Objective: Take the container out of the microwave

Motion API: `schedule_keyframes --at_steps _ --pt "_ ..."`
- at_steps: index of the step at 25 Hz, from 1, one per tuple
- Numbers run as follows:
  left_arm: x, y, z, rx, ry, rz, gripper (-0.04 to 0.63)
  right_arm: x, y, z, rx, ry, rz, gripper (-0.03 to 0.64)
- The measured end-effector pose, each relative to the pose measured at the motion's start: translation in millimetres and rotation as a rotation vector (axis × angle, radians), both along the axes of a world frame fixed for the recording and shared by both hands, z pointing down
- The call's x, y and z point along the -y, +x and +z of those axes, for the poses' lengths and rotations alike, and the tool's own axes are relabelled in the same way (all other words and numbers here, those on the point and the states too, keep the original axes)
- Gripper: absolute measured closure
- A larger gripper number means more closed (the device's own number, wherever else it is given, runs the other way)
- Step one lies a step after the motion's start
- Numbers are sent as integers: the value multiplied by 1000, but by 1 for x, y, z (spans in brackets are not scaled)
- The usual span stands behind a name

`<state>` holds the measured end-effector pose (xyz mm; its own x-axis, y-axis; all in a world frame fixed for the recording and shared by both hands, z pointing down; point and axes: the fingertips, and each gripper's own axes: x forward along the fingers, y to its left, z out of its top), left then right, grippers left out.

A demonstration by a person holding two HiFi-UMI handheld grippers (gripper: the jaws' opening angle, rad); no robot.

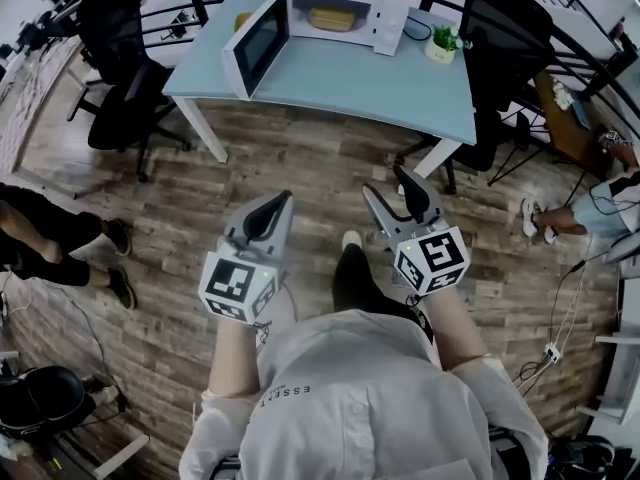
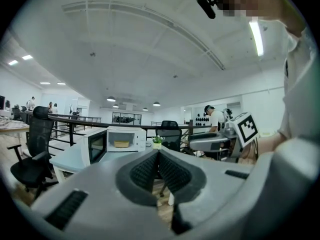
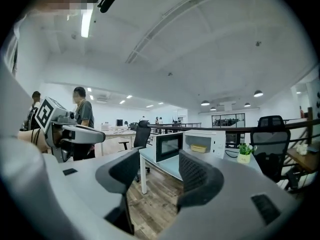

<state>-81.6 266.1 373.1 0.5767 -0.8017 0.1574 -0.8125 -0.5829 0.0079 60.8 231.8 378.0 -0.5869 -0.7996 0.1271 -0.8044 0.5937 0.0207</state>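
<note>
A white microwave stands on a light blue table with its door swung open to the left. Inside lies a yellowish container, also seen as the container and the container from both gripper views. Both grippers hang over the wooden floor, well short of the table. My left gripper is shut, pads together, nothing between them. My right gripper is open and empty.
A small potted plant sits right of the microwave. Black office chairs stand left and right of the table. A person sits at the right edge; another's legs are at the left.
</note>
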Motion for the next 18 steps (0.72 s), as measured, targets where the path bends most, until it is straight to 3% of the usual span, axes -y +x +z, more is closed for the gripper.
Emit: schedule_keyframes --at_steps 6,18 --pt "86 4 6 26 -14 -52 594 97 0 12 16 -27 -66 373" --pt "311 40 6 31 -29 -121 594 325 26 19 29 -72 -165 373"
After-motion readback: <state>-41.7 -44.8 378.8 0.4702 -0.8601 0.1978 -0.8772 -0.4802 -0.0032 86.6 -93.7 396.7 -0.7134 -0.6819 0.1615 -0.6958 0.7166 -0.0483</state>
